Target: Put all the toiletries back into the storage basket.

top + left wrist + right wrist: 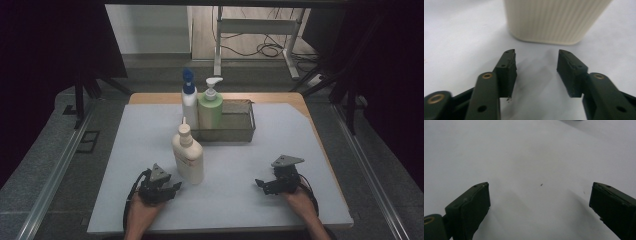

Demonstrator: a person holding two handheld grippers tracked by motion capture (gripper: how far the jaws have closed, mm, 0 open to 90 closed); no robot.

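Note:
A cream bottle point(188, 156) with a nozzle cap stands upright on the white mat point(150, 130), in front of a metal basket point(235, 131). My left gripper point(175, 187) rests on the mat just left of and in front of that bottle, open with nothing between its fingers. In the left gripper view the ribbed base of the cream bottle point(554, 22) stands a little beyond the open left gripper point(536, 58). My right gripper point(260, 184) lies low on the mat at the right, open. In the right gripper view the right gripper point(540, 195) has bare mat between its wide-apart jaws.
A white bottle with a blue cap point(189, 102) and a green pump bottle point(210, 107) stand at the left end of the metal basket. Beyond the mat the wooden table edge point(295, 97) shows, with metal rails point(60, 165) either side.

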